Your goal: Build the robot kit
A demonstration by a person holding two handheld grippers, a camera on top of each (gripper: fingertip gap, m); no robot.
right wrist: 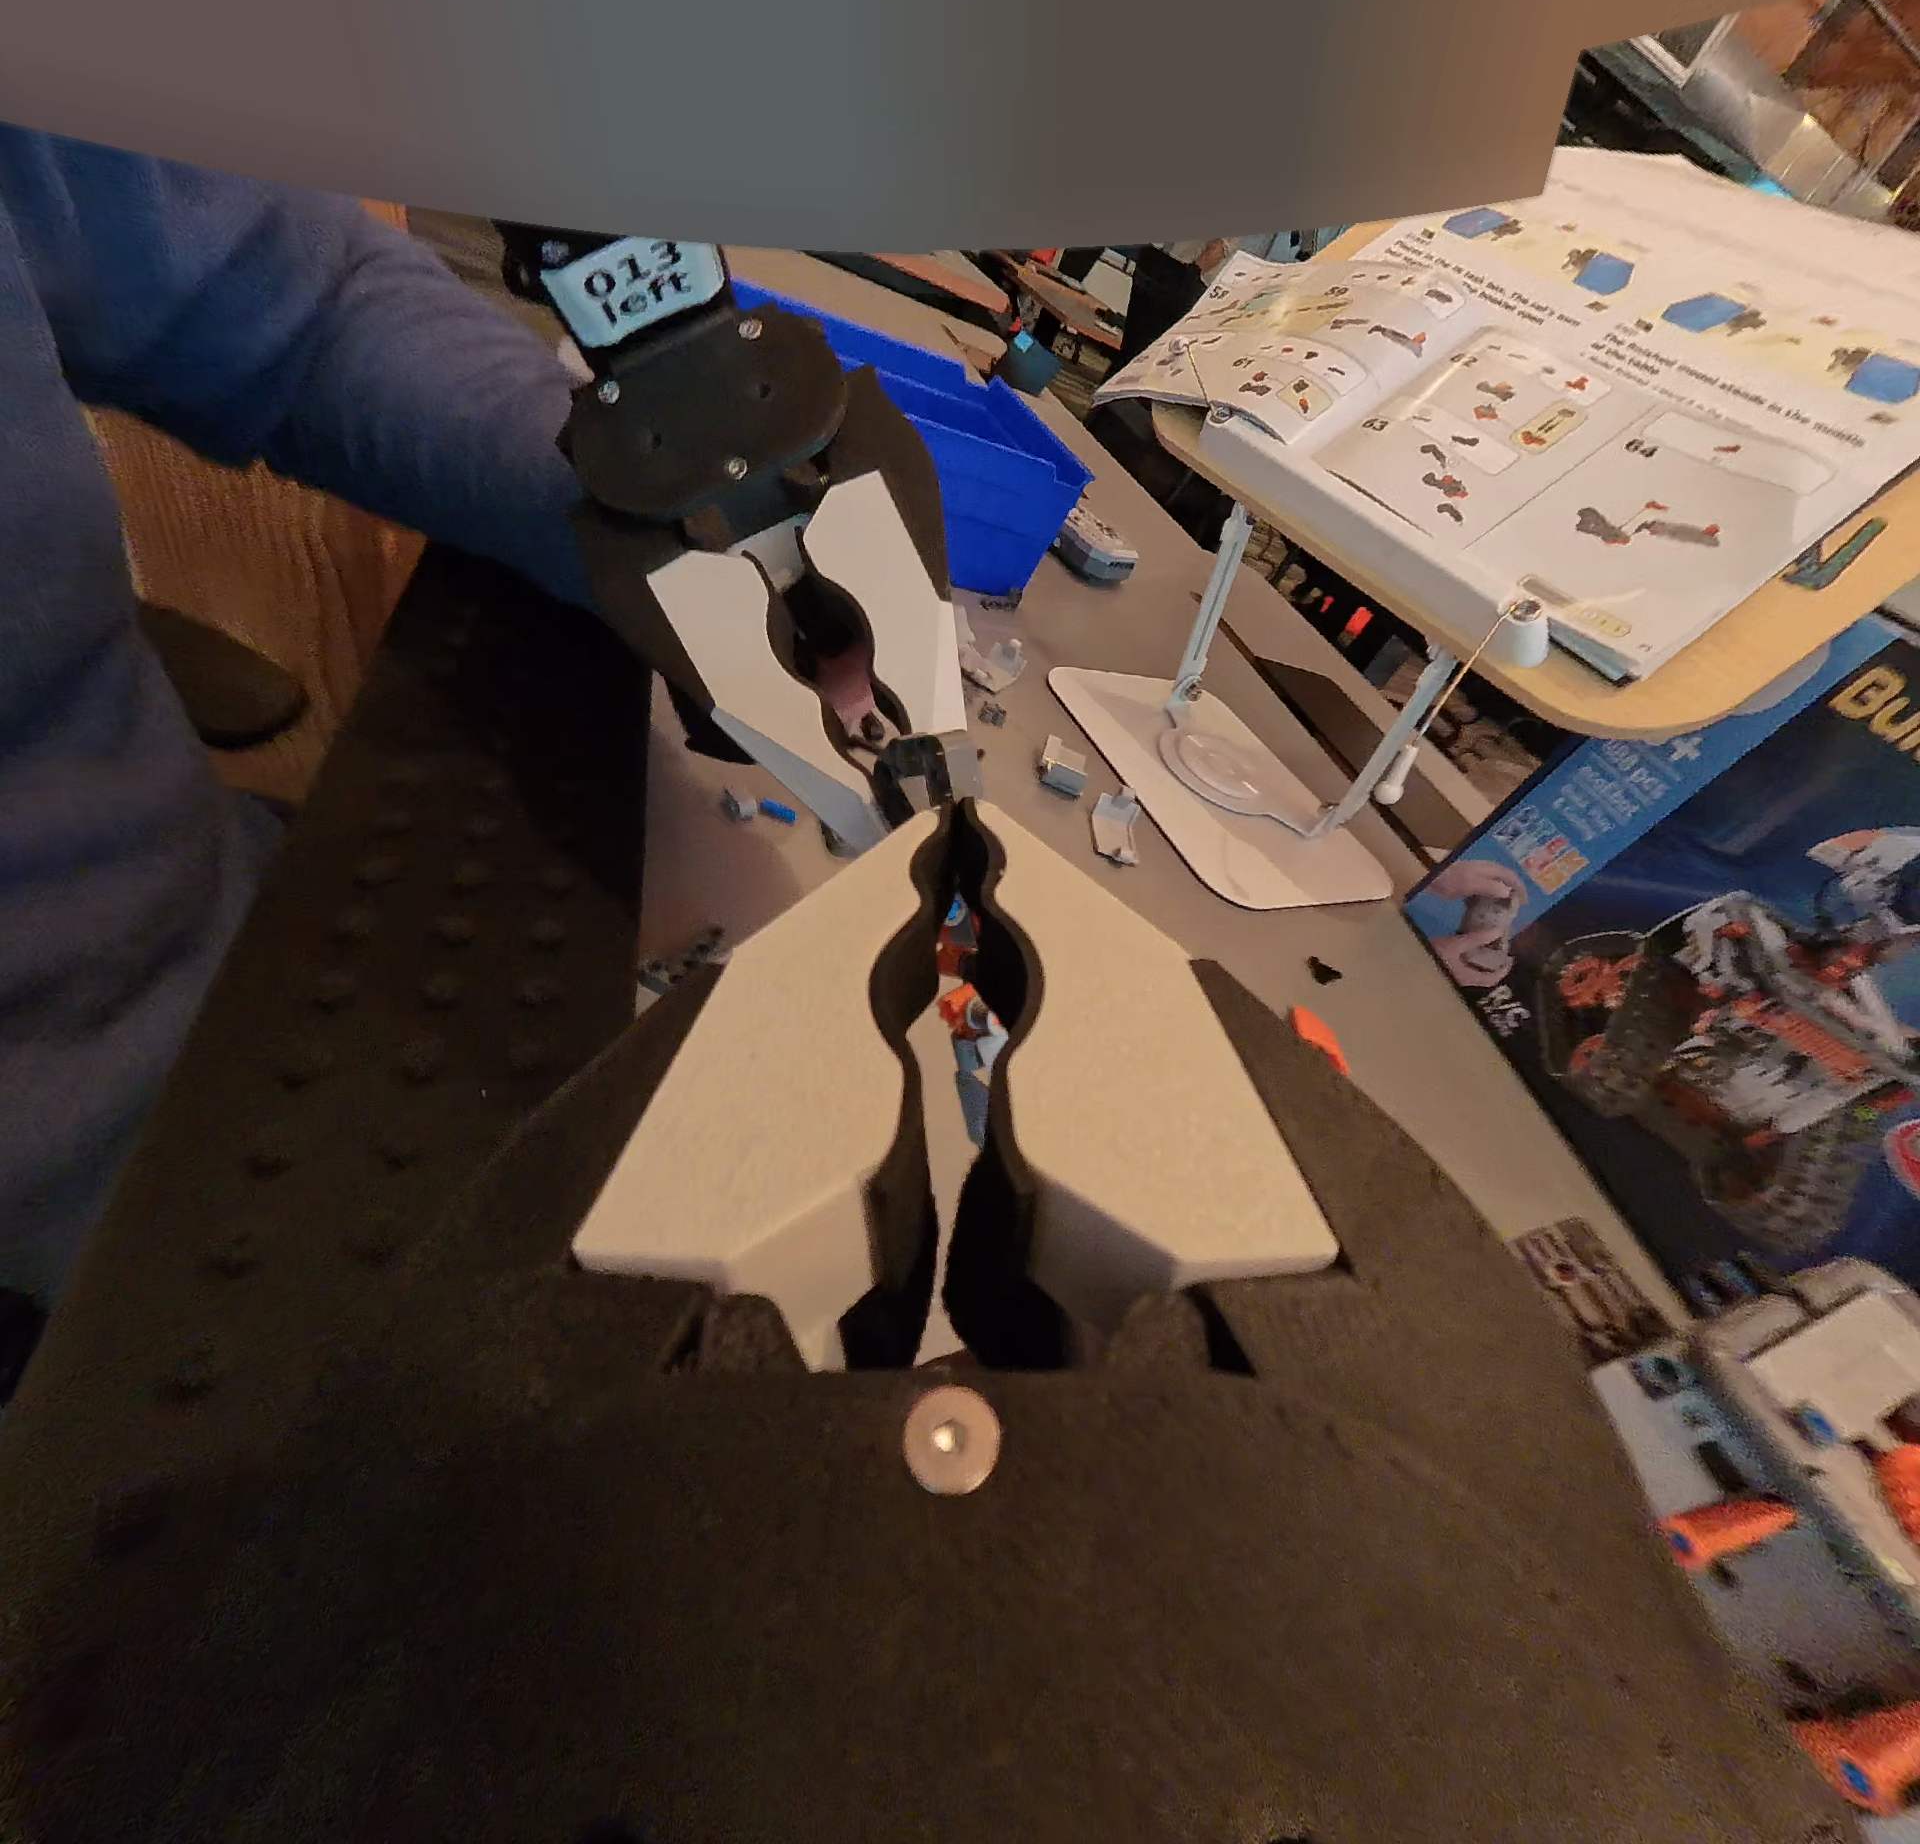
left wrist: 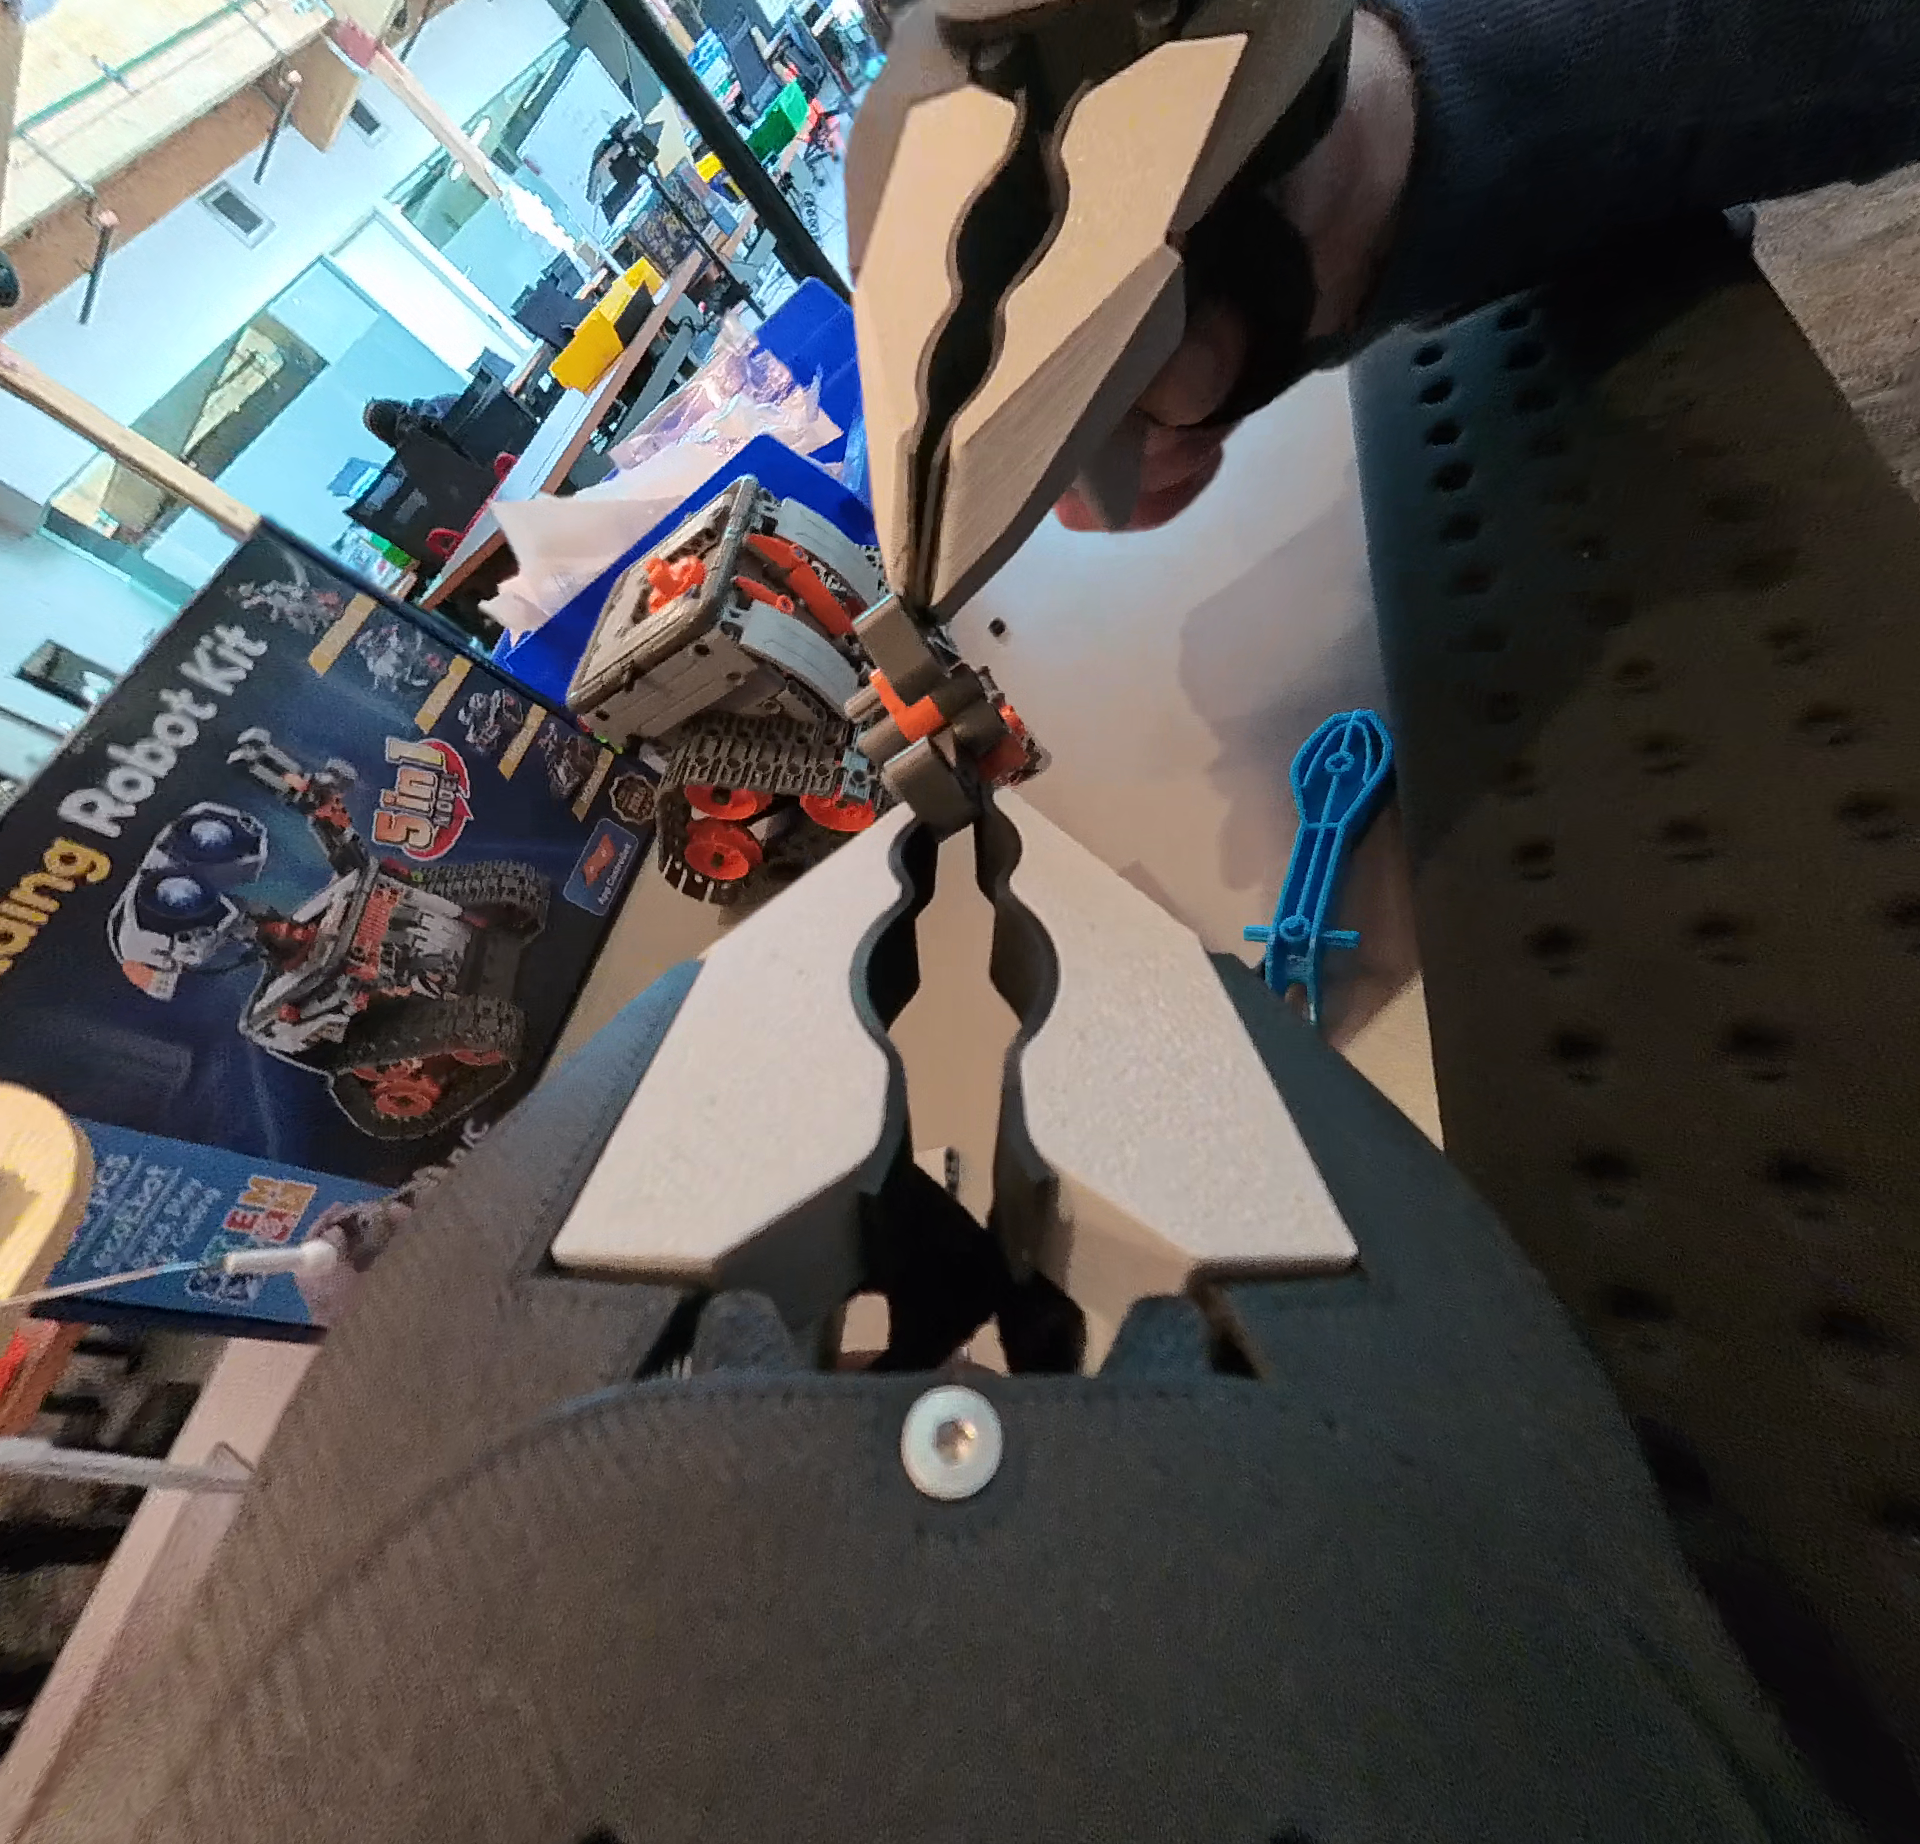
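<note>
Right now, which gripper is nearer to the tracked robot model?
Right, probably. The tracked robot model sits close beside the right gripper; the left gripper faces it from farther off, both pinching one grey part.

Wrist cams face each other, close, sharing small grey part (left wrist: 920, 729).

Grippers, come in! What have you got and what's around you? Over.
Left gripper and right gripper both shut on small grey-and-orange brick assembly, fingers tip to tip. Tracked robot model just behind. Blue tool lies on white table.
</note>
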